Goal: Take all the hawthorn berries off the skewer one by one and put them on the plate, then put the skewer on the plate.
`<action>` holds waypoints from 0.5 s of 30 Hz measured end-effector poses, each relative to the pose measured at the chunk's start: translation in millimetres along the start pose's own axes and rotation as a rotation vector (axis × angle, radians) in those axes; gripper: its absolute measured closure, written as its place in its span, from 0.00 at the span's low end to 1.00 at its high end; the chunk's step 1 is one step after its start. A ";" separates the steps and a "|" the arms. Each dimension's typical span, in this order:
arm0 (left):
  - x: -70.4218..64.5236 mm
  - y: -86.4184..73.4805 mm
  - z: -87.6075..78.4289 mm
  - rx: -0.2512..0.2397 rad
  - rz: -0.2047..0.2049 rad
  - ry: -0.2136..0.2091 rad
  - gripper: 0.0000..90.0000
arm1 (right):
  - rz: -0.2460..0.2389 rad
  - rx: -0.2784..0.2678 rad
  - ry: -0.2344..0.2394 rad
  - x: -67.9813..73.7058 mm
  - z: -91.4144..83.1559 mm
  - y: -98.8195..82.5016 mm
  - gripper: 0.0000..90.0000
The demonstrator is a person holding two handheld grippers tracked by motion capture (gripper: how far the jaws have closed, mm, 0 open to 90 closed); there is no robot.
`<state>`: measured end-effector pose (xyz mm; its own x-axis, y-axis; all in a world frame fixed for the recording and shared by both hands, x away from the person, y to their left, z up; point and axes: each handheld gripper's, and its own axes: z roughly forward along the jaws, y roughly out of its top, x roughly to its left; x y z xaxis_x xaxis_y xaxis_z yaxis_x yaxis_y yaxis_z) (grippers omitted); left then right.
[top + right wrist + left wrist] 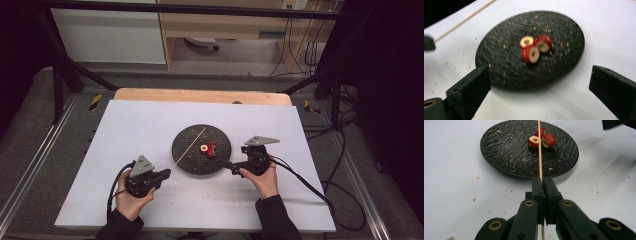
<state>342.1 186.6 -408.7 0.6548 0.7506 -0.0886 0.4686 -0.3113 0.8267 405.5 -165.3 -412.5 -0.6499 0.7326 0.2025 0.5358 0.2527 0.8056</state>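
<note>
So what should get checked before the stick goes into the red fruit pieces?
1. Stick held tight: the left tool is shut on the wooden skewer. Ok.
2. Skewer aimed at the fruit: it reaches over the black plate right beside the red fruit pieces. Ok.
3. Fruit ready: three cored pieces sit together on the plate. Ok.
4. Right tool free to pick one up: jaws wide open, nothing between them. Ok.
5. Fruit steadied: no tool touches any piece yet. Not ok.
6. Skewer tip sharp enough: cannot tell.
</note>
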 end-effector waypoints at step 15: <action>1.5 39.9 40.5 0.062 -0.001 0.028 0.98 | -0.039 -0.009 -0.020 -8.6 -38.2 -47.5 0.02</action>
<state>385.8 151.7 -398.3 0.6377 0.7668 -0.0729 0.5057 -0.3455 0.7905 365.1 -207.7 -431.2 -0.6591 0.7349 0.1596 0.5052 0.2754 0.8179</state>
